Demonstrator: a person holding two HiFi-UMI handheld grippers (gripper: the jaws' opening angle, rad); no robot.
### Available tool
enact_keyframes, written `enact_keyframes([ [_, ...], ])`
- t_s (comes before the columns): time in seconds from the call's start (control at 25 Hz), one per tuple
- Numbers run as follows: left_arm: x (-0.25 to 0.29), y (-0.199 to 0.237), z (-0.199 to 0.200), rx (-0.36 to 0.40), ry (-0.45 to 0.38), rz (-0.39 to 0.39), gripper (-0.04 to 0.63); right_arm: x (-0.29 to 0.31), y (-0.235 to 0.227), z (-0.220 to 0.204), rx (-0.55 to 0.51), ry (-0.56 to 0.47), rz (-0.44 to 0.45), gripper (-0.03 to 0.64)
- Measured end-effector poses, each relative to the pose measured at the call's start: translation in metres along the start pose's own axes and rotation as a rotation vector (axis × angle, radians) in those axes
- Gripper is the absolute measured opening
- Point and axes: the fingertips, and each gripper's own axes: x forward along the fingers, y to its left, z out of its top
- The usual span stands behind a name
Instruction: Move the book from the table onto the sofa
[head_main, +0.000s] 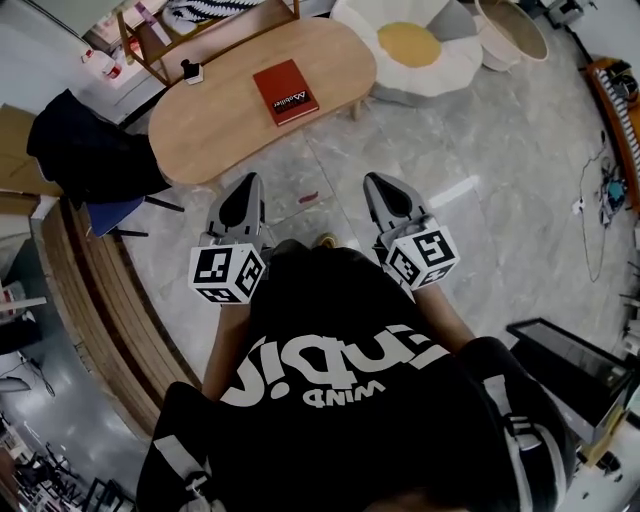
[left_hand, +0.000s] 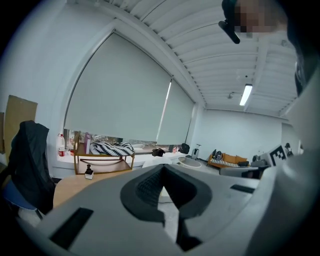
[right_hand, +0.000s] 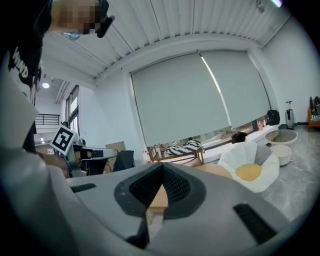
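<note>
The tabletop (head_main: 220, 120) is pale wood, smooth and matt. The book (head_main: 285, 91) on it has a red cover with a slight sheen. The floor (head_main: 480, 150) looks like polished grey marbled stone. The left gripper (head_main: 247, 182) and right gripper (head_main: 380, 180) are matt grey plastic, and their fingers (left_hand: 147, 187) have dark ribbed lining. The far egg-shaped seat (head_main: 440, 65) looks like soft white cloth.

Head view, upper centre: red book (head_main: 286, 92) cover print too small to read. Upper left, small dark item (head_main: 190, 71) on the surface (head_main: 220, 120) too small to name. Top edge cuts off white cushion (head_main: 410, 75) with yellow middle.
</note>
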Motion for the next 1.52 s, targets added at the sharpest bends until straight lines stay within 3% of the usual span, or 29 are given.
enact_keyframes([
  [0.4,0.023,0.013,0.003,-0.002,-0.015,0.051,0.006,0.039,-0.012,0.000,-0.005,0.021,0.074,-0.001],
  [0.92,0.097,0.048,0.015,-0.019,-0.022,0.020,0.006,0.100,-0.056,0.016,-0.016,0.015,0.042,-0.002],
  [1.52,0.195,0.113,0.058,-0.006,0.001,0.009,0.006,0.210,-0.101,0.056,-0.010,0.034,0.034,-0.002],
])
